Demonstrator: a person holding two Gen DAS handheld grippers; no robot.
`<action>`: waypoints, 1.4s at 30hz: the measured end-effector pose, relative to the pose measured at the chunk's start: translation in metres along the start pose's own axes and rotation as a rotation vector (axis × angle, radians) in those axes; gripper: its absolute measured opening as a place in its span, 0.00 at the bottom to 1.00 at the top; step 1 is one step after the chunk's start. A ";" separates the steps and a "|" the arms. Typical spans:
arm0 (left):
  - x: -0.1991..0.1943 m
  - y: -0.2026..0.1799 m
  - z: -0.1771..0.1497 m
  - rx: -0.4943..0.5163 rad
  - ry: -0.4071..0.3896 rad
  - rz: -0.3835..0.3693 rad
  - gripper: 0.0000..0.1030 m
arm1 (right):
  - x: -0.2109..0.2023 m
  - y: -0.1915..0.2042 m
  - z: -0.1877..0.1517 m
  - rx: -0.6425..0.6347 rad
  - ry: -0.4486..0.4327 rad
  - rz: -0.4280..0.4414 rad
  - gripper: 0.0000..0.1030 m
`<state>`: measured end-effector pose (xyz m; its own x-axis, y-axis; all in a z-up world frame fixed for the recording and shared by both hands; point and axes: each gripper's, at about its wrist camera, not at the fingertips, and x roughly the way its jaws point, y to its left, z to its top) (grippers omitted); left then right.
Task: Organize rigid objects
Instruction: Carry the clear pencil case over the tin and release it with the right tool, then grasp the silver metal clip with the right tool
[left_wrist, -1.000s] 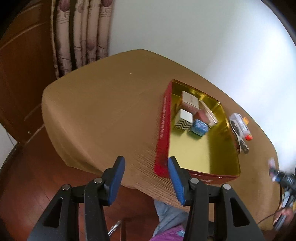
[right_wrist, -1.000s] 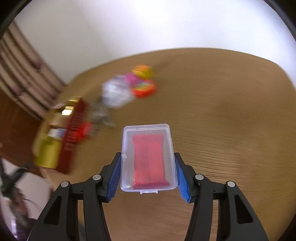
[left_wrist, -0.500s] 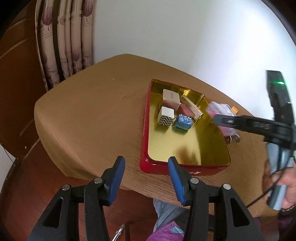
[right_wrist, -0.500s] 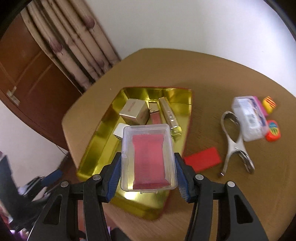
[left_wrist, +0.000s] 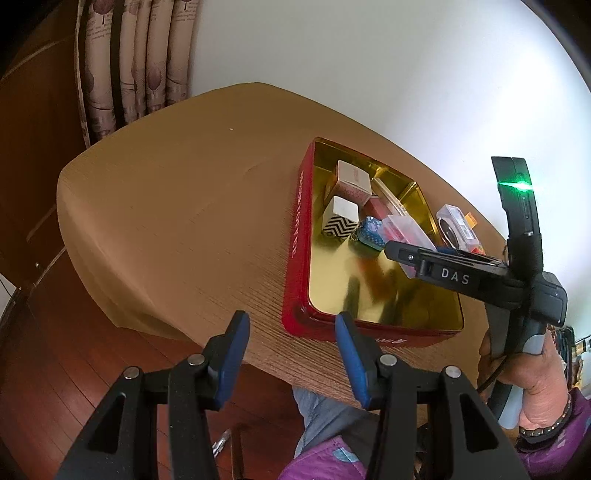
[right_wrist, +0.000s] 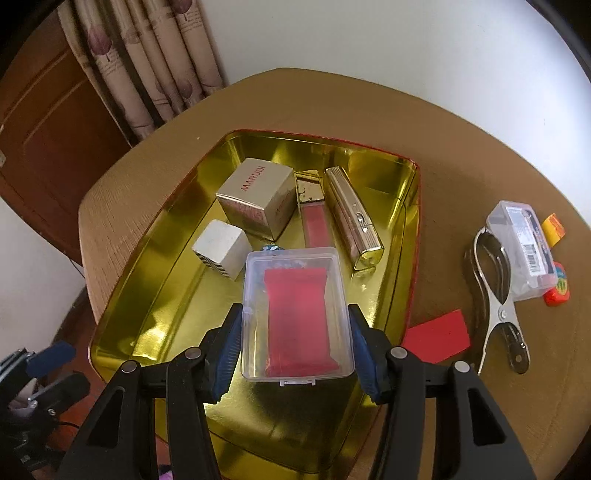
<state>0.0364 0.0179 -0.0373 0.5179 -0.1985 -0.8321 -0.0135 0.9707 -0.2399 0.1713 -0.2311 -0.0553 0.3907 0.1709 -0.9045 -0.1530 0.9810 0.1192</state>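
My right gripper (right_wrist: 295, 332) is shut on a clear plastic box (right_wrist: 295, 314) with a red packet inside and holds it above the gold tray with red walls (right_wrist: 147, 295). In the left wrist view the same box (left_wrist: 406, 232) hangs over the tray (left_wrist: 295, 236). In the tray lie a gold carton (right_wrist: 258, 195), a white cube with zigzag sides (right_wrist: 221, 247), a lip gloss tube (right_wrist: 312, 210), a gold lipstick case (right_wrist: 352, 218) and a blue item (left_wrist: 371, 230). My left gripper (left_wrist: 291, 354) is open and empty at the table's near edge.
To the right of the tray on the brown table (right_wrist: 480, 147) lie a red card (right_wrist: 437, 334), a metal clamp (right_wrist: 496, 295), a clear box with a label (right_wrist: 524, 247) and small orange and red items (right_wrist: 554, 225). Curtains (right_wrist: 147, 66) hang behind.
My right gripper has carried the clear box from the right part of the table to above the tray and has come lower over it. My left gripper has stayed open near the table edge.
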 end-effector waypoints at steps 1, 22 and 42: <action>0.000 -0.001 0.000 0.004 0.000 0.002 0.48 | -0.001 0.000 -0.001 0.005 -0.004 0.005 0.53; 0.005 -0.009 -0.006 0.021 0.017 0.039 0.48 | -0.102 -0.130 -0.079 0.211 -0.213 0.026 0.65; 0.023 -0.014 -0.007 0.062 0.080 0.050 0.48 | -0.012 -0.120 0.012 -0.074 0.026 -0.035 0.22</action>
<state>0.0425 -0.0011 -0.0565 0.4476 -0.1574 -0.8803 0.0163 0.9857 -0.1679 0.1957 -0.3499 -0.0537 0.3732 0.1332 -0.9181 -0.2064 0.9767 0.0578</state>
